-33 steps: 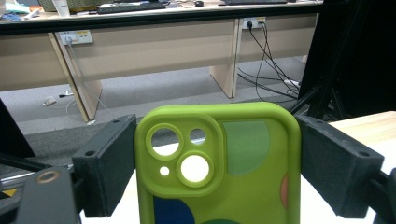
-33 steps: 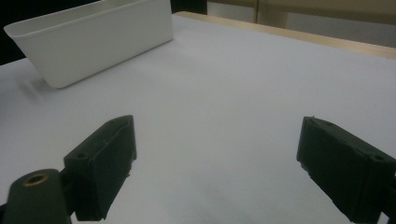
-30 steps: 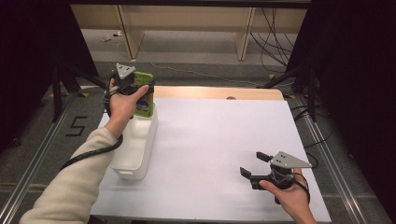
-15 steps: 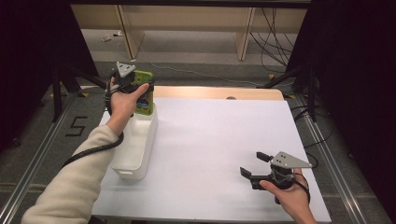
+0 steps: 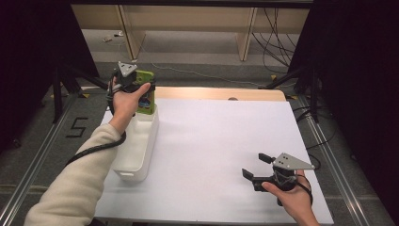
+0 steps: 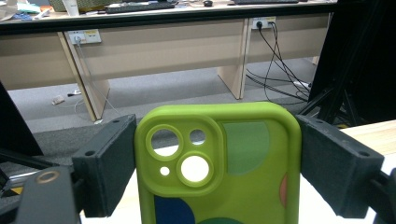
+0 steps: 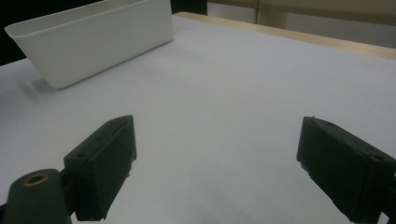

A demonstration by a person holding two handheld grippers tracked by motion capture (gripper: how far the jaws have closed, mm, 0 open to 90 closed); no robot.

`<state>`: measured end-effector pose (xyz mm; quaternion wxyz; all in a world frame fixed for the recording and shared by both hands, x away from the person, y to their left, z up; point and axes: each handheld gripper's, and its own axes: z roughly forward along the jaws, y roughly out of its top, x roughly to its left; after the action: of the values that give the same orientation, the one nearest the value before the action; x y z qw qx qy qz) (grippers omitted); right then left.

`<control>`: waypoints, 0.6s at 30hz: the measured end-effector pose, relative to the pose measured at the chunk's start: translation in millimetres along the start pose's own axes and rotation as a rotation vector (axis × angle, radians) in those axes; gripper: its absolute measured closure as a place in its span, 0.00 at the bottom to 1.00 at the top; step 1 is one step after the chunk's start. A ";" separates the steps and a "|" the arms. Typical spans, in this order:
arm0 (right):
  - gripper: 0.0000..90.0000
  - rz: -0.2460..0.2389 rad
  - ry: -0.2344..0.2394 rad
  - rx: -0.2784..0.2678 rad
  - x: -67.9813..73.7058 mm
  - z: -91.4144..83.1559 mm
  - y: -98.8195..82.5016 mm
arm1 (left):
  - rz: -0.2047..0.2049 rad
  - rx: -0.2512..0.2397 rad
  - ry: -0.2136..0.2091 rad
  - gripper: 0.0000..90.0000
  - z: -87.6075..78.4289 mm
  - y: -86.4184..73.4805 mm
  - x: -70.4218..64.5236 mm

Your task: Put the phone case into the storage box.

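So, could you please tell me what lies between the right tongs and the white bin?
Nothing: in the high view, only bare white tabletop separates the open right tongs from the white bin.

A lab or office workroom: pale wooden desks [image 6: 154,51] line the far side, cables [image 6: 275,56] trail across grey carpet, wall sockets [image 6: 84,36], black tripod legs [image 5: 59,89] beside the white tabletop [image 5: 221,155].
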<state>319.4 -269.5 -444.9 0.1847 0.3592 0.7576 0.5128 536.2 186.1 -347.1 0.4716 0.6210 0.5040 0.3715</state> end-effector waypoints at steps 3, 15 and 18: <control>0.14 0.000 0.000 0.001 0.0 -0.3 0.0 | -0.002 0.000 0.003 0.18 1.9 -0.1 -0.4; 0.14 -0.001 0.001 -0.001 -0.1 -0.5 0.0 | -0.012 0.008 0.022 0.18 8.4 -2.1 2.0; 0.14 0.000 0.001 0.001 -0.1 -0.5 -0.1 | -0.009 0.008 0.025 0.18 9.2 -2.0 2.8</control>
<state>319.1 -269.9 -444.8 0.1839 0.3591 0.7580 0.5125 544.9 187.0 -351.6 0.4643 0.6158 0.5143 0.3751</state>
